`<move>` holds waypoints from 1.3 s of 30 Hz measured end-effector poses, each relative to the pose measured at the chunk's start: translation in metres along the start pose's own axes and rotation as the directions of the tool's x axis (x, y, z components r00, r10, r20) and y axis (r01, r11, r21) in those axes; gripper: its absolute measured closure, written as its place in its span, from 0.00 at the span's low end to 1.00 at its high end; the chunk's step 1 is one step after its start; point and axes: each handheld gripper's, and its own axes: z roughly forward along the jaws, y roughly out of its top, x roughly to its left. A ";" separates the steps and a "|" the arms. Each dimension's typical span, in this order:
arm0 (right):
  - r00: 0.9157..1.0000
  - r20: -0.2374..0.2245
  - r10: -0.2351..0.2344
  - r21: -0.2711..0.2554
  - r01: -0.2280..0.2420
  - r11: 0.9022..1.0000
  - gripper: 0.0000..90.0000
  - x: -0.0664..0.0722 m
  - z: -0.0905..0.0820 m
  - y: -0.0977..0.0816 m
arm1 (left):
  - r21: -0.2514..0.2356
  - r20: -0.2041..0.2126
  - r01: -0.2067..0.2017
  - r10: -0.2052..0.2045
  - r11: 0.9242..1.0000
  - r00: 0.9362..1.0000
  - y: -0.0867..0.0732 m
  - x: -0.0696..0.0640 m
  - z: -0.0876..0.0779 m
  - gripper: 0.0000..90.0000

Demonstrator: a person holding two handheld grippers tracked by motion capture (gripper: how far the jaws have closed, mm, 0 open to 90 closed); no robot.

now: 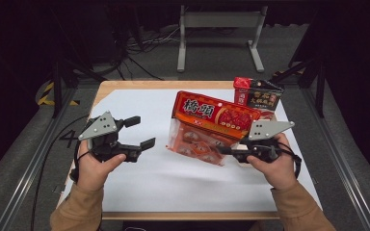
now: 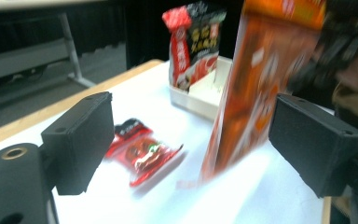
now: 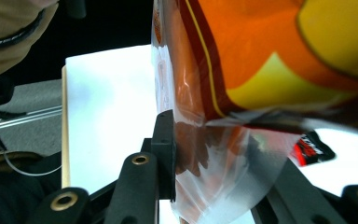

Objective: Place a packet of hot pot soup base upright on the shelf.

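Note:
A big orange snack bag (image 1: 212,125) with a clear lower half is held tilted above the white sheet at the middle right. My right gripper (image 1: 223,150) is shut on its lower right edge; in the right gripper view the pads (image 3: 168,154) pinch the clear film of the bag (image 3: 261,56). My left gripper (image 1: 140,132) is to the left of the bag, apart from it, jaws open with nothing between them. In the left gripper view the wide-open gripper (image 2: 191,144) faces the bag (image 2: 256,84), and a small red packet (image 2: 142,149) lies flat on the sheet beyond it.
A red and black packet (image 1: 257,94) stands in a white box (image 2: 200,100) at the table's far right. The small red packet (image 3: 312,149) lies beneath the bag. White paper (image 1: 139,183) covers the wooden table. A metal stand (image 1: 219,29) is on the floor beyond.

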 end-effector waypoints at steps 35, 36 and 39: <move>0.980 0.191 0.058 -0.003 -0.059 0.998 0.79 -0.062 -0.063 0.024 | 0.158 -0.068 0.096 -0.086 0.983 0.994 -0.061 0.058 0.001 0.05; 0.979 0.195 0.060 -0.006 -0.060 0.998 0.79 -0.063 -0.065 0.024 | 0.161 -0.068 0.106 -0.096 0.981 0.993 -0.062 0.058 0.001 0.05; 0.975 0.212 0.065 -0.006 -0.065 0.998 0.79 -0.066 -0.070 0.023 | 0.164 -0.078 0.114 -0.102 0.980 0.992 -0.064 0.060 0.001 0.05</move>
